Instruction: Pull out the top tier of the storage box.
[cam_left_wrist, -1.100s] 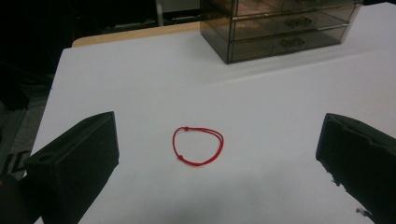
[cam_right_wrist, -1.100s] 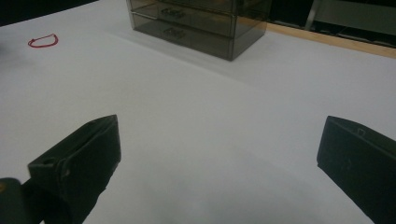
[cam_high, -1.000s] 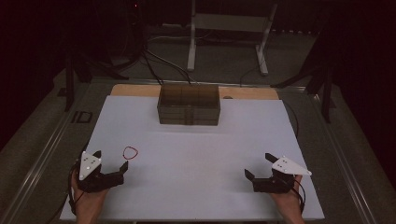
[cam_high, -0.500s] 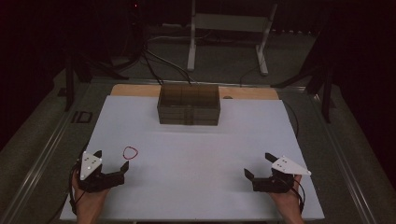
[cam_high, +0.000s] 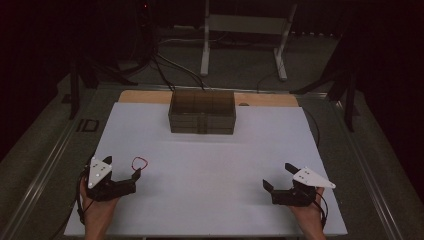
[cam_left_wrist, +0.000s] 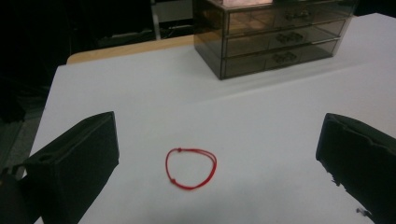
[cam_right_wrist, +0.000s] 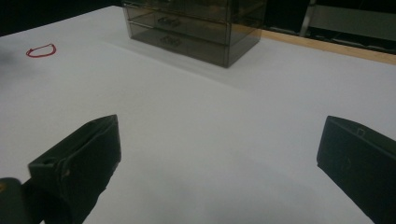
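Lying flat near the tabletop's front left corner, just ahead of the wide-open, empty left gripper (cam_left_wrist: 219, 158), the thin red string loop (cam_left_wrist: 191, 168) could slip under closing jaws and skid away, while the right gripper (cam_high: 276, 190) waits equally open and empty.

The right gripper (cam_right_wrist: 219, 172) hangs low over a white table surface (cam_right_wrist: 224, 121), its two black jaws spread wide with nothing between them. A smoky, see-through drawer unit (cam_right_wrist: 196, 25) (three drawers high, by the handles that show) stands toward the far edge, where a strip of bare wood (cam_right_wrist: 336, 46) runs. A red string loop (cam_right_wrist: 41, 50) lies flat near the surface's far left corner.
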